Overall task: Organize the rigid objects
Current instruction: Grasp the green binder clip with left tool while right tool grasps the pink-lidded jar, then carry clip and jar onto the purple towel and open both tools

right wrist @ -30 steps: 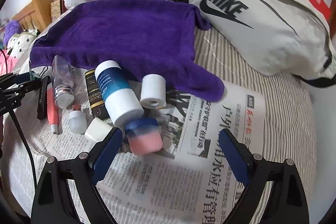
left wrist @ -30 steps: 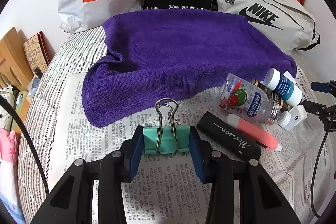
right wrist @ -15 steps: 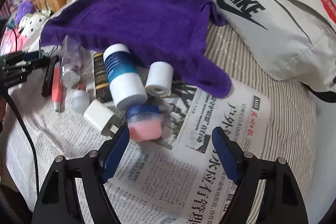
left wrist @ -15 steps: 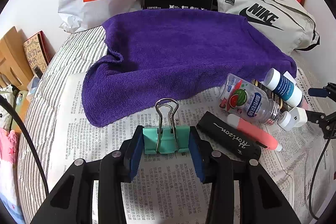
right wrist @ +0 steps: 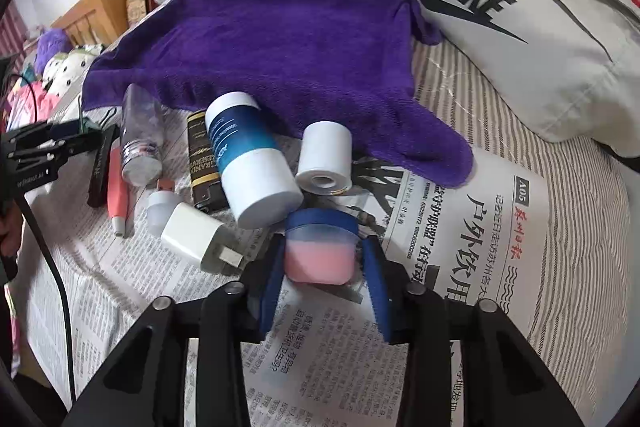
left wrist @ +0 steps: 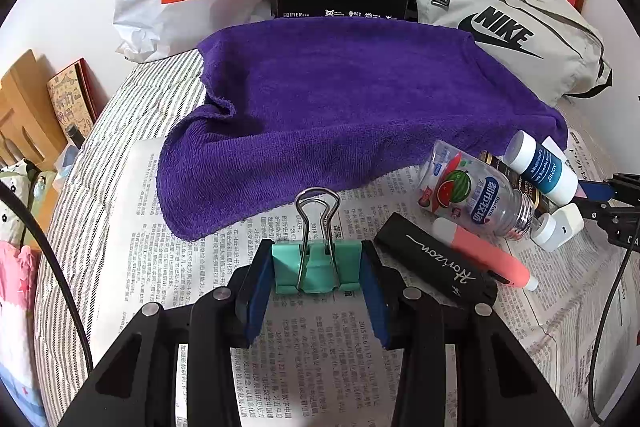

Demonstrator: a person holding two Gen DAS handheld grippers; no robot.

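My left gripper (left wrist: 316, 273) clamped on a green binder clip (left wrist: 316, 267) above the newspaper (left wrist: 320, 367), my right gripper (right wrist: 320, 267) jaws just closed around a pink jar (right wrist: 320, 251), purple towel (right wrist: 272, 43) behind

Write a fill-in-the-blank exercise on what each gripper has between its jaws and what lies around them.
1. The left gripper is shut on a mint-green metal ____ clip.
2. The right gripper's jaws, just closing, flank a small pink jar with a ____ lid.
3. The white plug adapter lies on printed ____.
4. The grey fabric bag reads ____.

Missing words: binder; blue; newspaper; NIKE
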